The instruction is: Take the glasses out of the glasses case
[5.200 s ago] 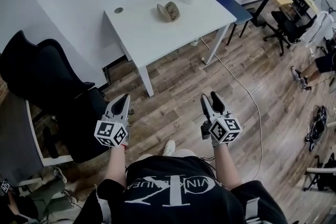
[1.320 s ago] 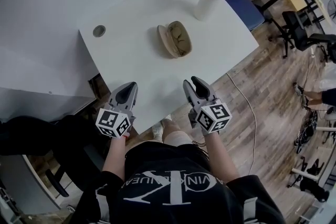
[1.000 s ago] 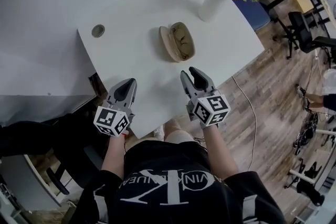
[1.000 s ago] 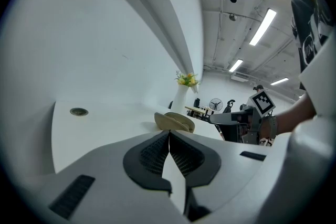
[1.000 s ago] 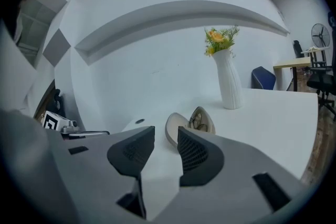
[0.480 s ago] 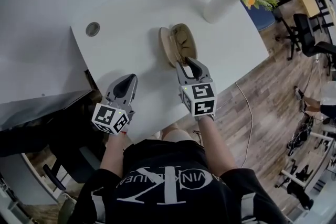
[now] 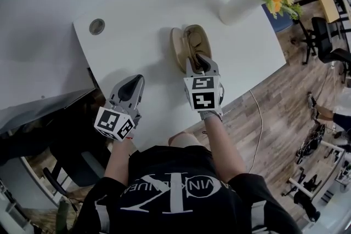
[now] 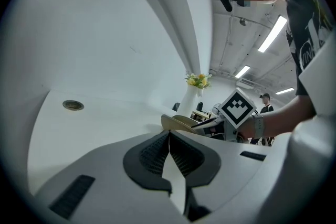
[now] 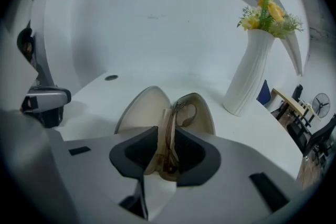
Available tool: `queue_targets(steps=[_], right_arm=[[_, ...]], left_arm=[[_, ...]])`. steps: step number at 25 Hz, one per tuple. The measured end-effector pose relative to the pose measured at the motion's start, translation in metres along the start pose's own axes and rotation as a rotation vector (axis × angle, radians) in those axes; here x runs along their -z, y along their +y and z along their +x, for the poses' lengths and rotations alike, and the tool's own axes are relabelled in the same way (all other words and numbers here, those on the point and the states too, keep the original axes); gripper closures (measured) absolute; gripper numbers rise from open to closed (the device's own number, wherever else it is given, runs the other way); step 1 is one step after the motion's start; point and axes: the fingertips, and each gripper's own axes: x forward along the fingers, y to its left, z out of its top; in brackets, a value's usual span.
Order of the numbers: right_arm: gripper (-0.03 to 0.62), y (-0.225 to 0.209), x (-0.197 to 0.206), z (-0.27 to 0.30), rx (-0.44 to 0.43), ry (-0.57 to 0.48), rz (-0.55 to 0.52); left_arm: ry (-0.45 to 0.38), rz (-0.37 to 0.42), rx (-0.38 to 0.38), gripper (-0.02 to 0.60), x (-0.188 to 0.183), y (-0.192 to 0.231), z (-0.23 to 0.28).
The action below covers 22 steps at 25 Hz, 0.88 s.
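White table (image 7: 137,35), one glasses case (image 7: 178,51), one pair of glasses (image 9: 169,139), one vase (image 7: 236,8)

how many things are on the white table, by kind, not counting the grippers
glasses case: 1
glasses: 1
vase of flowers: 1
total: 3

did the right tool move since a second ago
Yes. The right tool went forward from the near edge of the table to the open glasses case; its jaws are closing with the glasses between them.
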Motion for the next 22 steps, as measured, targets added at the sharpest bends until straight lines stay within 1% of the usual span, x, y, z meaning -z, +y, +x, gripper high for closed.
queue_targets(steps=[4,8,10,14,16,19,22], right_arm=[[0.491,-0.007,0.007,0.008,0.022,0.049,-0.016],[0.507,-0.016,0.014,0.013,0.019,0.093,0.010],[0.509,-0.018,0.015,0.014,0.000,0.107,0.029],[0.532,-0.016,0.017,0.017,-0.065,0.147,0.108],[0.542,-0.017,0.018,0.019,-0.091,0.157,0.122],[0.546,-0.019,0.016,0.018,-0.112,0.130,0.159],[0.549,-0.023,0.009,0.013,-0.112,0.057,0.201]], left_arm=[[0.005,-0.017,-0.016,0.565,0.004,0.009,-0.001],[0.005,-0.025,-0.026,0.565,0.006,0.015,-0.001],[0.006,-0.027,-0.026,0.565,0.007,0.017,-0.002],[0.008,-0.032,-0.024,0.565,0.010,0.018,-0.002],[0.006,-0.034,-0.023,0.565,0.010,0.018,-0.001],[0.008,-0.041,-0.030,0.565,0.008,0.018,-0.003],[0.011,-0.042,-0.038,0.565,0.008,0.019,-0.005]])
